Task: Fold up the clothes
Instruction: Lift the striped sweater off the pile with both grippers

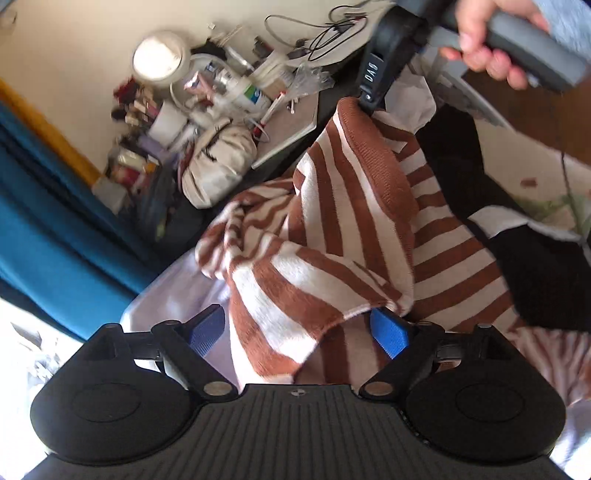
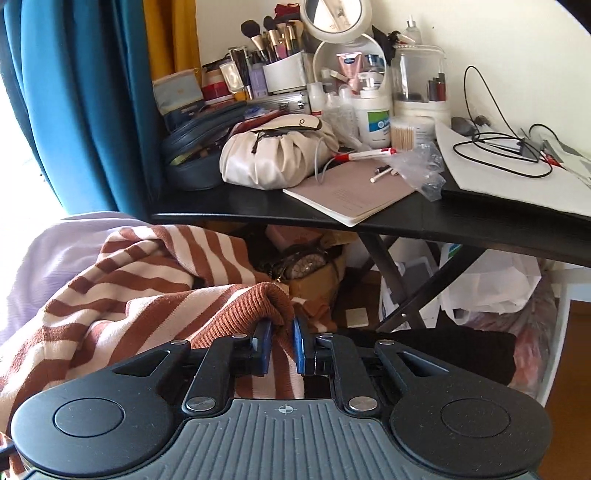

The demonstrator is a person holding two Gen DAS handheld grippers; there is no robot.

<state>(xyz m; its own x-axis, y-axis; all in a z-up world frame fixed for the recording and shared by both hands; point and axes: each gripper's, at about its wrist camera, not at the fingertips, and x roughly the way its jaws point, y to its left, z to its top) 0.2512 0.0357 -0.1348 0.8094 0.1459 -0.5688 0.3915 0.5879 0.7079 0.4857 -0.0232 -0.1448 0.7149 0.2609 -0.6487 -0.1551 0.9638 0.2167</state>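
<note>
A brown-and-white striped knit garment (image 1: 332,236) hangs bunched over a lilac sheet (image 1: 173,295). My left gripper (image 1: 299,328) is open, its blue pads (image 1: 391,332) wide apart, and a fold of the garment drapes between them. My right gripper (image 2: 282,339) is shut on the garment's brown ribbed hem (image 2: 266,299) and holds it up. In the left wrist view the right gripper (image 1: 369,99) shows at the top, pinching that hem, with the person's hand (image 1: 487,40) on its handle. The garment also fills the lower left of the right wrist view (image 2: 140,280).
A black desk (image 2: 461,221) stands close ahead, crowded with cosmetics, a round mirror (image 2: 336,14), a cream pouch (image 2: 273,155), a notebook (image 2: 351,192) and cables. Bags and boxes sit under it. A teal curtain (image 2: 74,96) hangs at the left. A black garment (image 1: 532,266) lies at the right.
</note>
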